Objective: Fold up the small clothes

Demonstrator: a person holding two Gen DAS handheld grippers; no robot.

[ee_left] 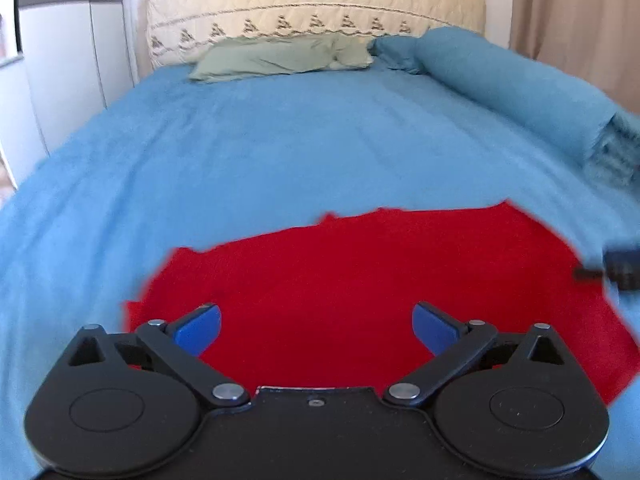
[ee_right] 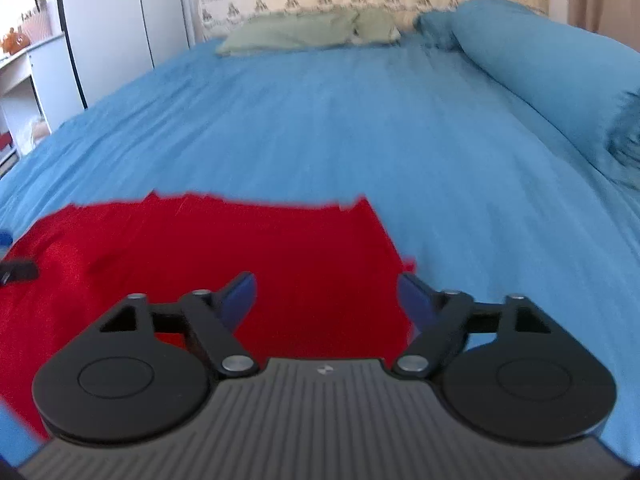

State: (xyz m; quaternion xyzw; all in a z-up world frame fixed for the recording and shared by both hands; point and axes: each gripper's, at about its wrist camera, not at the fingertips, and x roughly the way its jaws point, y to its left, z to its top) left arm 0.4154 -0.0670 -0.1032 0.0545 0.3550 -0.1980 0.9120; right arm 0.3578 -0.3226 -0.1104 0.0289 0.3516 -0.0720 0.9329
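Note:
A red garment lies spread flat on the blue bedspread; it also shows in the right wrist view. My left gripper is open and empty, just above the garment's near left part. My right gripper is open and empty, above the garment's near right edge, its right finger past the red cloth. The right gripper's tip shows at the right edge of the left wrist view. The left gripper's tip shows at the left edge of the right wrist view.
A green pillow and a rolled blue blanket lie at the bed's head and right side. A quilted cream headboard stands behind. A white wardrobe and shelves stand to the left.

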